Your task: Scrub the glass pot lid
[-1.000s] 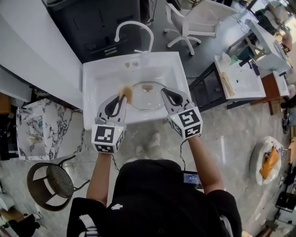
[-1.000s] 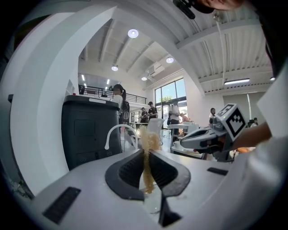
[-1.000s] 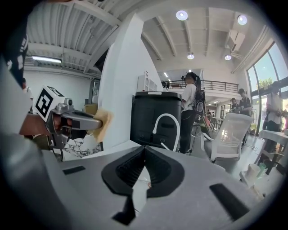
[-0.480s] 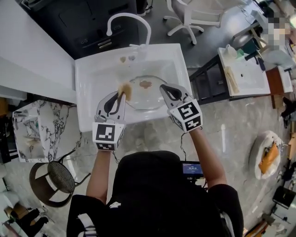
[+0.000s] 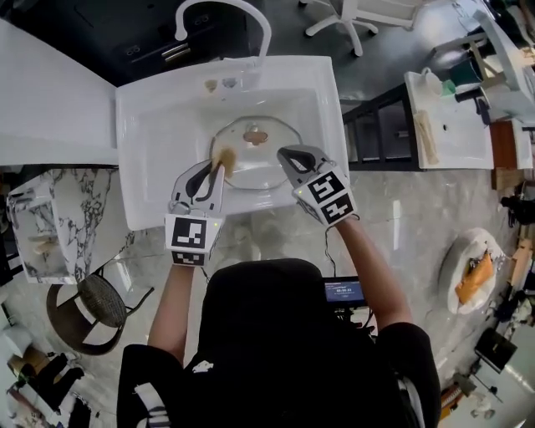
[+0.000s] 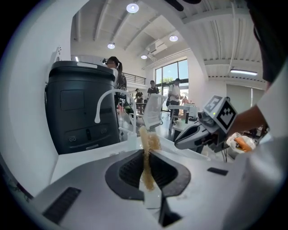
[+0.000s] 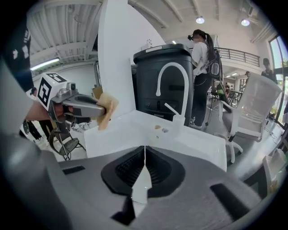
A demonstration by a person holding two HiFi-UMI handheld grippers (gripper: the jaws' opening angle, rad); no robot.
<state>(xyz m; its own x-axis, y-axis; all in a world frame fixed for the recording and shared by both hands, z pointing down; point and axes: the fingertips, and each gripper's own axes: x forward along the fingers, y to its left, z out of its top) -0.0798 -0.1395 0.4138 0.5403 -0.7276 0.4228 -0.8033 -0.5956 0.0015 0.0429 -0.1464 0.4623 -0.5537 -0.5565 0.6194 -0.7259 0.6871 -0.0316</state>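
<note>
The glass pot lid [image 5: 255,155] lies flat in the white sink [image 5: 142,142], with a brown smear [image 5: 256,136] near its knob. My left gripper [image 5: 219,164] is shut on a tan sponge [image 5: 224,156] at the lid's left rim. In the left gripper view the sponge [image 6: 146,148] stands pinched between the jaws of the left gripper [image 6: 146,155]. My right gripper [image 5: 282,152] sits at the lid's right rim, shut, with nothing showing between its jaws [image 7: 144,148]. The right gripper view shows the left gripper [image 7: 76,108] with the sponge [image 7: 106,110], but not the lid.
A white faucet [image 5: 221,12] arches over the sink's back edge, with a black bin [image 7: 166,76] behind it. A marble-topped stand [image 5: 50,221] and a stool [image 5: 92,313] are at the left, and a small white table [image 5: 451,117] with items at the right. People stand in the background.
The head view has tilted, so the sink now sits higher in frame. Both grippers keep their places at the lid's two rims, and the sponge stays pinched in the left one.
</note>
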